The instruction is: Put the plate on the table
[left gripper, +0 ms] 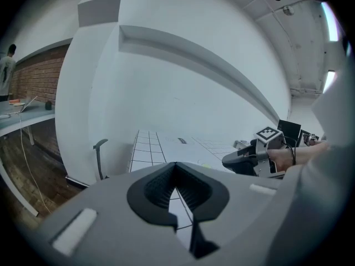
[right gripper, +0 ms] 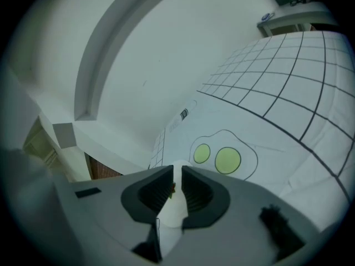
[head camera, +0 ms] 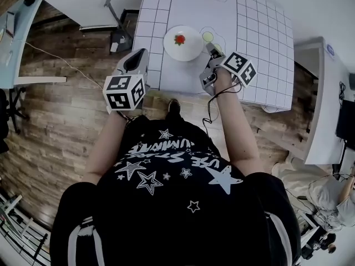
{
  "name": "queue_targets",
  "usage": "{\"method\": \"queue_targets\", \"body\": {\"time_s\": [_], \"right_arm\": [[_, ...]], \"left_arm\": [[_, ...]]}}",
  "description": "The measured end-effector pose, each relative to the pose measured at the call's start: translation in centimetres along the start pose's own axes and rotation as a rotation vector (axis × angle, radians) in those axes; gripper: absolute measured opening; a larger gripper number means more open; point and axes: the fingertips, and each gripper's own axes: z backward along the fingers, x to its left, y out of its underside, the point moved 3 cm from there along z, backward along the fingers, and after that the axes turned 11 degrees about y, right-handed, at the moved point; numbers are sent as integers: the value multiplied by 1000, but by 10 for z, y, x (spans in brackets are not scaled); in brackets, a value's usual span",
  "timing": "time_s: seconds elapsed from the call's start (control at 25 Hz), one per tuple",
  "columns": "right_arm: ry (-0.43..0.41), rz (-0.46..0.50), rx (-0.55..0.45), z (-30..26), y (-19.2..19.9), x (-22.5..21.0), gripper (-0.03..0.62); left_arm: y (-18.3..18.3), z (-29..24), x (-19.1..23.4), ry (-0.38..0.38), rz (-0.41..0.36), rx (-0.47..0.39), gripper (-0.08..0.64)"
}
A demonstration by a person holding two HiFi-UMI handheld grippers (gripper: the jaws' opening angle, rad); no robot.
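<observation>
One white gridded table (head camera: 260, 43) under the plate (head camera: 187, 49), wooden floor (head camera: 61, 110) around.

white plate (head camera: 187, 47), red centre, lies on table (head camera: 260, 35)

Bright, even indoor light; fisheye bending and dark vignetting at edges.

Dark plank floor (head camera: 55, 126) all around. Thin white cable (head camera: 55, 57) across it at left, near a pale desk (head camera: 14, 43). Farther off, possibly a grey chair (head camera: 111, 4). Brick wall (left gripper: 36, 79) far left. Black screen (head camera: 345, 121) at right.
</observation>
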Motion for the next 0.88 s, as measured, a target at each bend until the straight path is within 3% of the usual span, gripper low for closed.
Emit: {"method": "queue_targets", "body": {"time_s": [0.36,0.88], "right_arm": [[23,2,-84,30,45,32,31],[43,47,-195,85,133,85,20]], "left_arm": [[-10,38,16,107,-15,-13,9],[-5,95,21,300,-104,6,9]]}}
